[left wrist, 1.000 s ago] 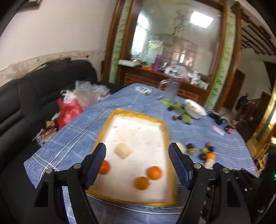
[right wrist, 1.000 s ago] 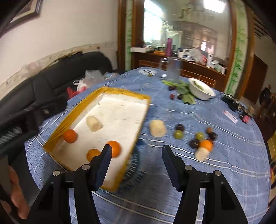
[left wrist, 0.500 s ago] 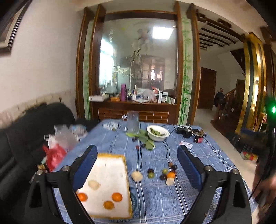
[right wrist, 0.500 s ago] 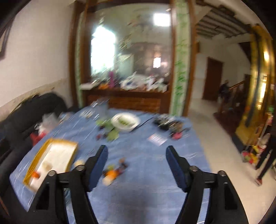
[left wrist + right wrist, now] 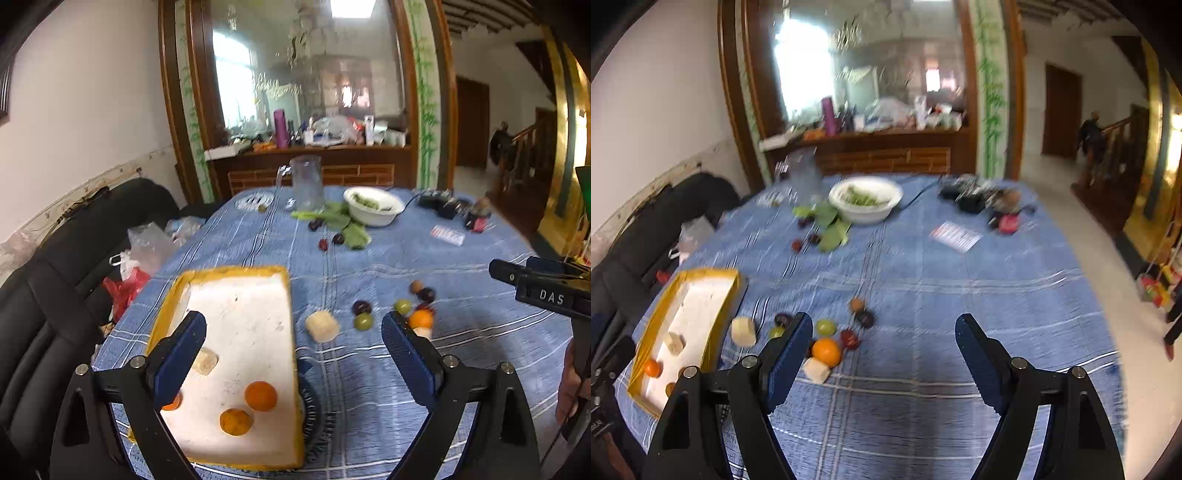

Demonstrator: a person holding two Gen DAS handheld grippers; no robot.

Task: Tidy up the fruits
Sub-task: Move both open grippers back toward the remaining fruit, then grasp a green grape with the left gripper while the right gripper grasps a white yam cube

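Blue checked cloth covers the tabletop (image 5: pixel 369 258), where both tools, left tool (image 5: pixel 291 354) and right tool (image 5: pixel 882 354), hover wide and empty; three oranges (image 5: pixel 260 396) sit in the yellow-rimmed tray (image 5: pixel 221 271) at near left, loose fruits (image 5: pixel 827 350) clustered right of it.

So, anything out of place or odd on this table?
Yes: leafy greens and a few dark grapes lie loose on the tablecloth beside the white bowl, and the tray overhangs the near table edge. Nothing looks spilled or damaged.
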